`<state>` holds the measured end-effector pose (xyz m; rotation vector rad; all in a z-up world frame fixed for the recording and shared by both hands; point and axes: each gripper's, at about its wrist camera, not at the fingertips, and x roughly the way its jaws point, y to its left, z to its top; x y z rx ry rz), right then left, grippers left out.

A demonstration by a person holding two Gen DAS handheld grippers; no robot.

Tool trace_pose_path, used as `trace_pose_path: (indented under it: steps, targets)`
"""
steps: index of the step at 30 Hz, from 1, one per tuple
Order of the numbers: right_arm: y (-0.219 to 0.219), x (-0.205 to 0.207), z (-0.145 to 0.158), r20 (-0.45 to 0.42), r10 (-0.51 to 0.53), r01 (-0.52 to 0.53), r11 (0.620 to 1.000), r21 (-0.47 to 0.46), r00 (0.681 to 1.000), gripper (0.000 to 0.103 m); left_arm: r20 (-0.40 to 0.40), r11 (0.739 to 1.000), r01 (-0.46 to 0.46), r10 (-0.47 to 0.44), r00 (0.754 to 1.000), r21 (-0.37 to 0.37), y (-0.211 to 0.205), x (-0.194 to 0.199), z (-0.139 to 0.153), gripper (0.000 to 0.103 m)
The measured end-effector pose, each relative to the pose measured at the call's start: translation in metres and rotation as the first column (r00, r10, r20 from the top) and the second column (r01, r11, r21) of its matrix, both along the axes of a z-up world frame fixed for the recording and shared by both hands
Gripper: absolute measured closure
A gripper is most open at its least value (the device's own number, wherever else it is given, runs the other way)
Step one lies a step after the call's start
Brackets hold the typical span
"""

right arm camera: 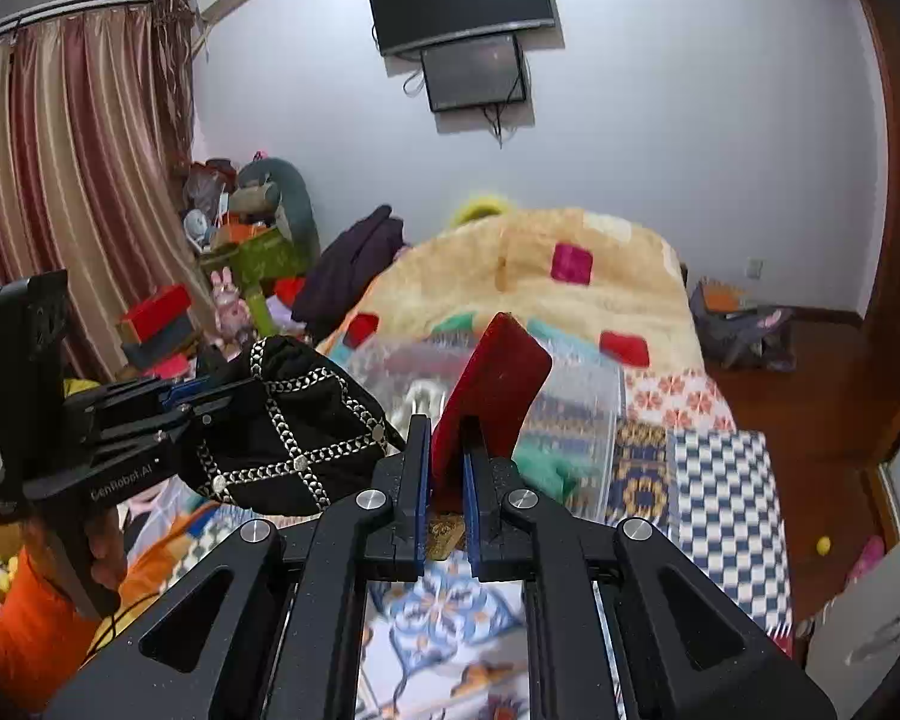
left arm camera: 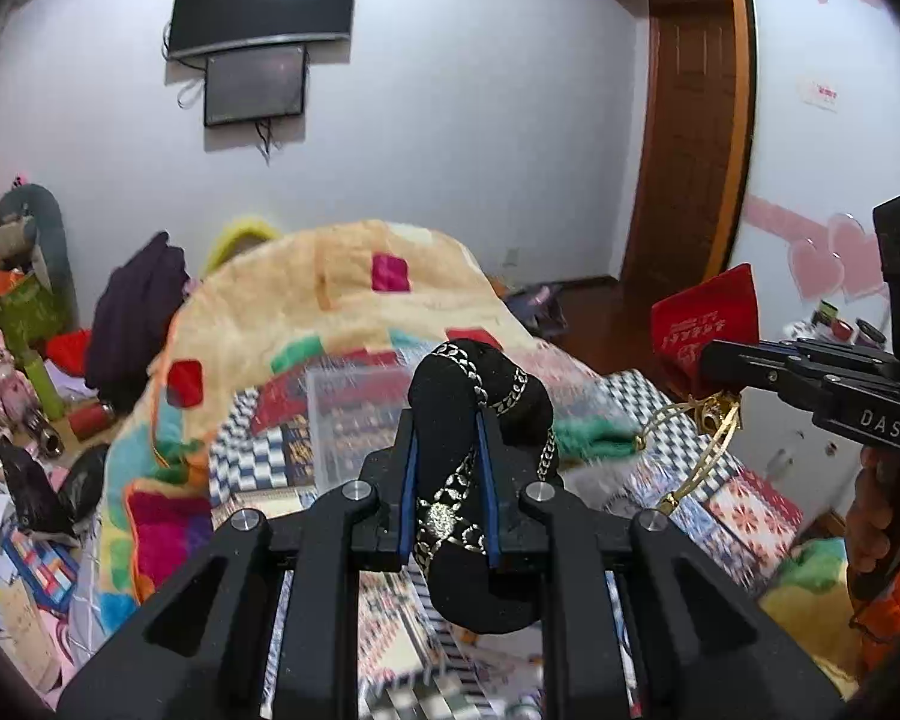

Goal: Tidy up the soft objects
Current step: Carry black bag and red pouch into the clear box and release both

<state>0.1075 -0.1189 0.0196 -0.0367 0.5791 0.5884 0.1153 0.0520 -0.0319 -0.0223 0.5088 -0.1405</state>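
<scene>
My left gripper point(left arm camera: 447, 429) is shut on a black cloth pouch point(left arm camera: 480, 396) trimmed with silver chain, held up above the bed; the pouch also shows in the right wrist view point(right arm camera: 294, 426). My right gripper point(right arm camera: 447, 432) is shut on a red velvet pouch point(right arm camera: 492, 384) with gold cords, also held in the air; in the left wrist view this red pouch point(left arm camera: 705, 324) hangs at the right with its gold cords point(left arm camera: 699, 456) dangling. A clear plastic box point(right arm camera: 570, 414) sits on the bed behind both pouches, with something green point(right arm camera: 540, 462) in it.
A fluffy patchwork blanket point(right arm camera: 540, 276) is heaped at the far end of the bed. The patterned bedspread point(right arm camera: 720, 480) lies below. Clutter, boxes and plush toys point(right arm camera: 234, 300) fill the left side by the curtains point(right arm camera: 60, 180). Wooden floor point(right arm camera: 810, 420) and a door are at the right.
</scene>
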Motion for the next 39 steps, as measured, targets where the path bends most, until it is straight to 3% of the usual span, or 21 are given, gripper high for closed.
trace_pose_path:
  steps: [6,12,20,31,34,35,39]
  targets:
    - [0.014,0.023,0.009,0.035,-0.019,0.019,1.000,0.003,0.999,0.094,0.008,0.999,-0.043,0.043,0.999,-0.018,0.010,0.024,0.004,0.086]
    - [0.030,0.050,0.000,0.011,-0.022,0.022,1.000,-0.006,1.000,0.094,-0.029,0.996,-0.077,0.076,0.997,-0.040,0.018,0.051,-0.007,0.086]
    - [0.051,0.078,-0.038,-0.076,-0.026,0.019,0.996,-0.089,0.997,0.094,-0.108,0.996,-0.089,0.085,0.990,-0.025,0.017,0.082,-0.038,0.086]
    - [0.065,0.095,-0.087,-0.232,-0.010,-0.038,0.979,-0.202,0.973,0.094,-0.214,0.994,-0.065,0.081,0.973,0.082,0.001,0.105,-0.078,0.084]
    - [0.066,0.092,-0.090,-0.247,-0.003,-0.053,0.973,-0.223,0.969,0.094,-0.233,0.994,-0.066,0.085,0.969,0.087,0.001,0.105,-0.081,0.079]
    - [0.066,0.090,-0.089,-0.249,-0.001,-0.058,0.972,-0.230,0.969,0.094,-0.239,0.994,-0.068,0.086,0.967,0.084,0.002,0.104,-0.081,0.074]
    - [0.060,0.086,-0.085,-0.274,0.008,-0.075,0.970,-0.233,0.962,0.089,-0.271,0.998,-0.054,0.061,0.961,0.036,0.007,0.097,-0.080,0.065]
